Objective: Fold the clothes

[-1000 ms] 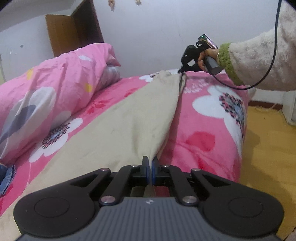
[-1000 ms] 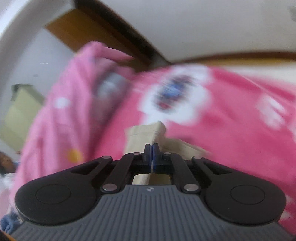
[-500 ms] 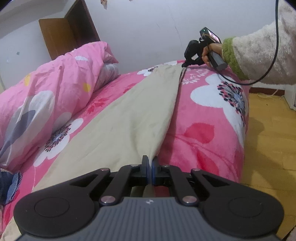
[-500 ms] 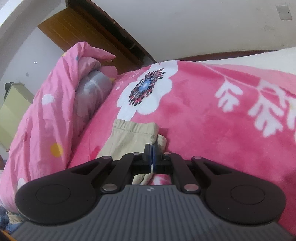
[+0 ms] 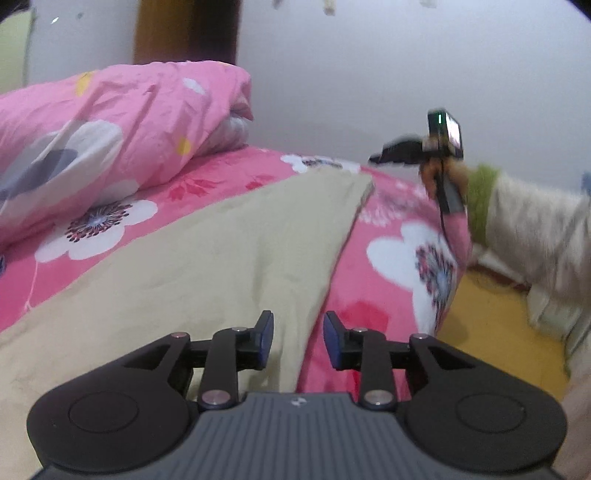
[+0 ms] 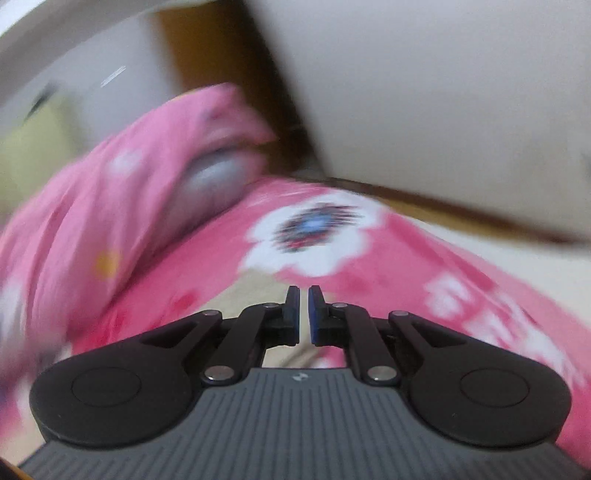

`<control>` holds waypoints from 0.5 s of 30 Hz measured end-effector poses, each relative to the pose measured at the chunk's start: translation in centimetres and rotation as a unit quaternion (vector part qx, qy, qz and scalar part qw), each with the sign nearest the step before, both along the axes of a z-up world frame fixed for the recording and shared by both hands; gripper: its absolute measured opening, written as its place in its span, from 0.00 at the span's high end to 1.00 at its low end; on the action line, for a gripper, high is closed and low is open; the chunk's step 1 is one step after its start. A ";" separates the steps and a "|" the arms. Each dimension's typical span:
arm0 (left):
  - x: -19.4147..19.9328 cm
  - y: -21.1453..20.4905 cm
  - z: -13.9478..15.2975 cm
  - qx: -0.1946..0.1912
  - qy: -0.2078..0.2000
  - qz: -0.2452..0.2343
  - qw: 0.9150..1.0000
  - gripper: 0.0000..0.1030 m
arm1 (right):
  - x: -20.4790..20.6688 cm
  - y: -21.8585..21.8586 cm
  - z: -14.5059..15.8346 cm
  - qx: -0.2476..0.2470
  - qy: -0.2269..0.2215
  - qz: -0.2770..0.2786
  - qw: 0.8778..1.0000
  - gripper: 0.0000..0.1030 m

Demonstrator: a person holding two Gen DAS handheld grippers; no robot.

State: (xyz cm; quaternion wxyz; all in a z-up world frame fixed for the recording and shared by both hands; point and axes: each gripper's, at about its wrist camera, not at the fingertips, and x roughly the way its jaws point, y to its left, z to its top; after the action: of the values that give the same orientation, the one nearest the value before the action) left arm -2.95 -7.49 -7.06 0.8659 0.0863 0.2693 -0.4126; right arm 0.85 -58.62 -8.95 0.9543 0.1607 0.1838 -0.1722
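Observation:
Beige trousers (image 5: pixel 221 258) lie flat along the pink flowered bed (image 5: pixel 406 258), their far end near the wall. My left gripper (image 5: pixel 298 339) hovers over the near end. Its jaws are opening, and the cloth's right edge runs below the gap without touching the pads. In the left wrist view my right gripper (image 5: pixel 376 158) hangs above the far end, held by a hand in a fluffy cream sleeve (image 5: pixel 535 229). The right wrist view is blurred. There the right gripper (image 6: pixel 303 314) is opening by a narrow gap with nothing in it, and the beige cloth (image 6: pixel 255 291) lies below.
A rolled pink quilt (image 5: pixel 110 147) lies along the bed's left side. A wooden door (image 5: pixel 184 33) and a white wall stand behind it. To the right the bed's edge drops to a yellow floor (image 5: pixel 498 325).
Both grippers were shut on the trousers' edge and have let go and lifted. The left jaws now stand well apart, the right only a crack. Both views have rolled.

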 end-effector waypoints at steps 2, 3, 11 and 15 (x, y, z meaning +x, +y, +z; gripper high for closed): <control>0.6 -0.3 0.1 0.002 -0.005 0.017 1.000 0.69 | 1.3 2.7 -0.5 -0.057 0.032 0.084 0.994 0.96; 0.9 -0.5 0.1 0.003 -0.008 0.026 1.000 0.68 | 1.9 3.5 -1.3 -0.076 0.058 0.108 0.990 0.95; 3.7 0.8 -0.9 0.028 -0.003 0.126 0.992 0.61 | 0.6 1.2 -2.7 -0.127 0.130 0.040 0.983 0.93; 5.4 1.5 -1.1 0.033 0.006 0.175 0.984 0.61 | 3.0 3.2 -0.9 -0.158 0.100 0.087 0.978 0.93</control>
State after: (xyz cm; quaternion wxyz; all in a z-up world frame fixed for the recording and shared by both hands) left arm 2.41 -5.99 -8.18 0.9198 0.0639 0.2992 -0.2457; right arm 3.84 -55.41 -9.83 0.9559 -0.0267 0.2620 -0.1302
